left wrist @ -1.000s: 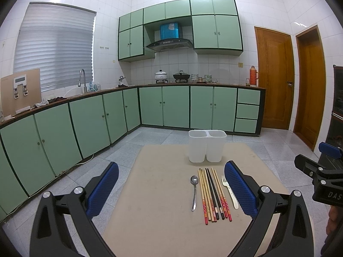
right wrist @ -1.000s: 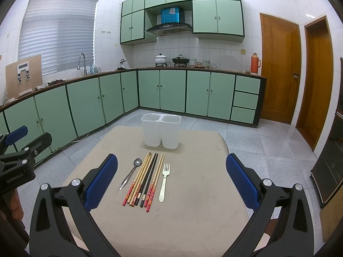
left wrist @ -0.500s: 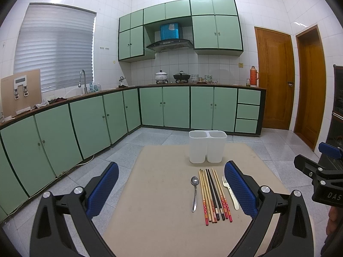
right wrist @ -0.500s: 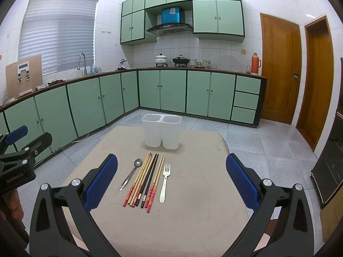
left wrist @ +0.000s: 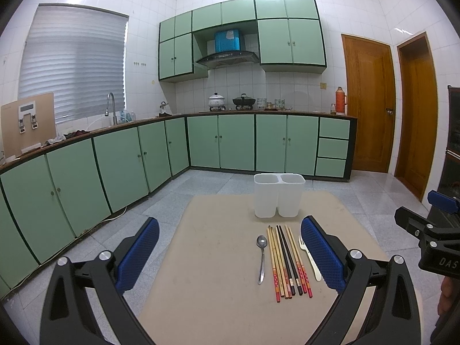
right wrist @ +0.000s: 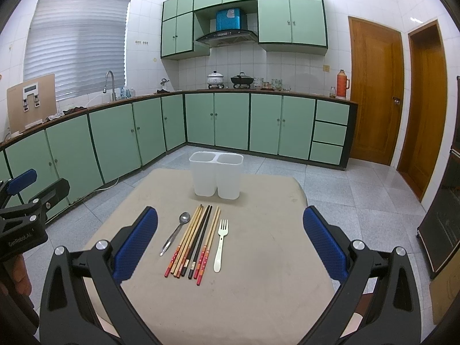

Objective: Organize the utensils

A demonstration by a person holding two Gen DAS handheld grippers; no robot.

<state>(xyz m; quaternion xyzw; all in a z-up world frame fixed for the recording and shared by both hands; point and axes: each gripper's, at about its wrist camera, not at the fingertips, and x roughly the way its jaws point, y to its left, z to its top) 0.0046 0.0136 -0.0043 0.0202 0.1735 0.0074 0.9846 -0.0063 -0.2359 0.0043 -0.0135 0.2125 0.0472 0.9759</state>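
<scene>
A white two-compartment holder (left wrist: 279,195) (right wrist: 216,177) stands empty at the far end of a beige table (left wrist: 218,273) (right wrist: 258,273). In front of it lie a metal spoon (left wrist: 262,254) (right wrist: 176,232), several chopsticks (left wrist: 287,261) (right wrist: 195,241) side by side, and a cream fork (left wrist: 309,254) (right wrist: 220,243). My left gripper (left wrist: 230,256) is open and empty, held above the near table, left of the utensils. My right gripper (right wrist: 230,244) is open and empty, with the utensils between its fingers in view, well below.
Green kitchen cabinets (left wrist: 115,166) run along the left and back walls. Two wooden doors (left wrist: 368,106) are at the right. A dark cabinet (right wrist: 445,215) stands at the right of the table. Each gripper shows at the edge of the other's view.
</scene>
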